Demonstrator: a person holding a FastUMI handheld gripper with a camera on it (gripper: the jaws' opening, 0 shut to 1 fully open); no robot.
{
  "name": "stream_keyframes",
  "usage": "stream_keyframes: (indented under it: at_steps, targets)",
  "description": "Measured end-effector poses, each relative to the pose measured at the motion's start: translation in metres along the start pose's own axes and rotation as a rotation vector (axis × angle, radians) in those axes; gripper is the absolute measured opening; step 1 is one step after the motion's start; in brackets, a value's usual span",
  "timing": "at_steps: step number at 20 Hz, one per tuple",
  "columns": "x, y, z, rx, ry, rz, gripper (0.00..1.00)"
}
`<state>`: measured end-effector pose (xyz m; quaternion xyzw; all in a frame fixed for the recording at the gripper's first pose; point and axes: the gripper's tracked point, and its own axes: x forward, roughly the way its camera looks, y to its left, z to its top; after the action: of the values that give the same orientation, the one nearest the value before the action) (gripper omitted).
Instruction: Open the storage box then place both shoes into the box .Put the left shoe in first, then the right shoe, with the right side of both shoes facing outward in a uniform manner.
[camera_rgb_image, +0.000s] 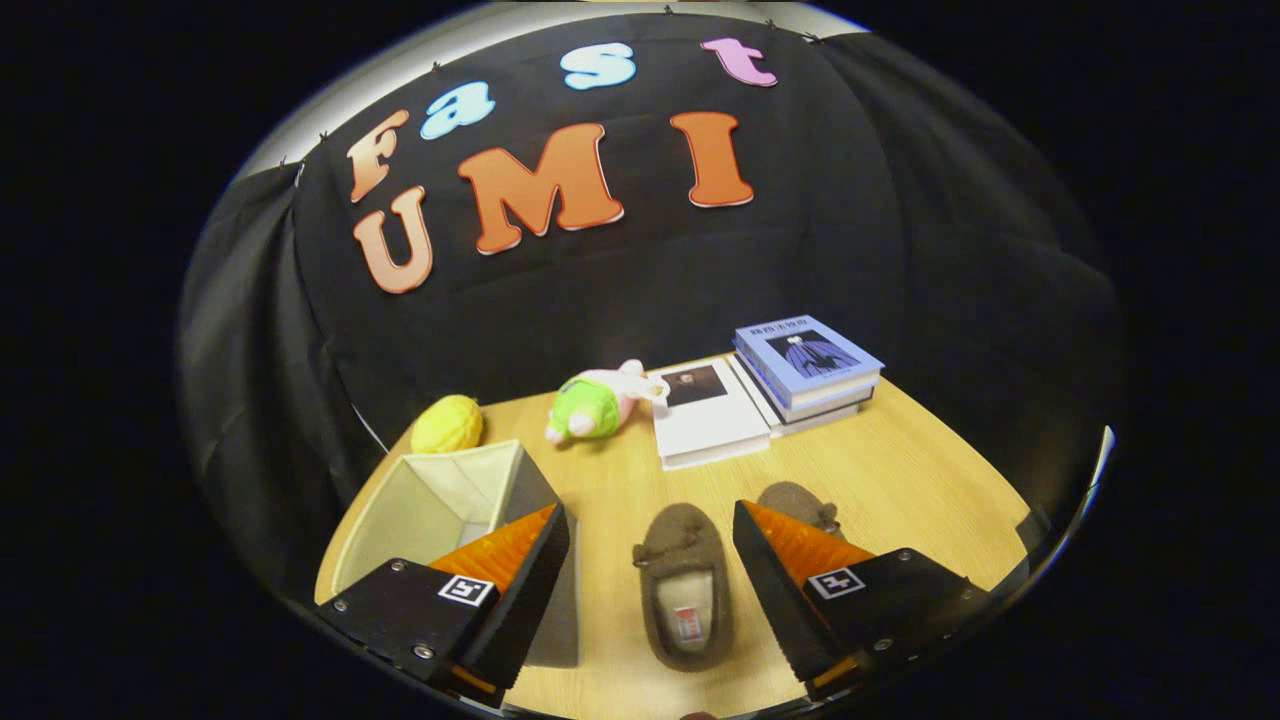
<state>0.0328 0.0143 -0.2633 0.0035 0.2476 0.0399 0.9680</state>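
In the gripper view, the tongs (650, 585) stood wide apart, clamping nothing. One brown shoe (685, 598) lay between them on the tabletop (900, 480); a second shoe (800, 503) peeked behind the right finger. One open storage box (450, 500) sat lower left.

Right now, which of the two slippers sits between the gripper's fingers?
The brown slipper with its pale lining showing lies between the open gripper's fingers. The other slipper is partly hidden behind the right finger, nearer the books.
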Motion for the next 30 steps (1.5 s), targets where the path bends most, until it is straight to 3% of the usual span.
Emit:
stream_keyframes:
  at_steps: [8,14,17,22,26,30]
  targets:
    - [0.032,-0.018,-0.059,0.018,0.069,-0.054,0.96]
    - [0.063,-0.027,-0.094,0.023,0.148,-0.085,0.74]
    - [0.072,-0.038,-0.107,0.032,0.181,-0.12,0.55]
    - [0.085,-0.035,-0.128,0.073,0.243,-0.11,0.35]
    - [0.082,-0.035,-0.122,0.156,0.24,-0.117,0.06]
    - [0.071,-0.029,-0.111,0.19,0.24,-0.136,0.04]
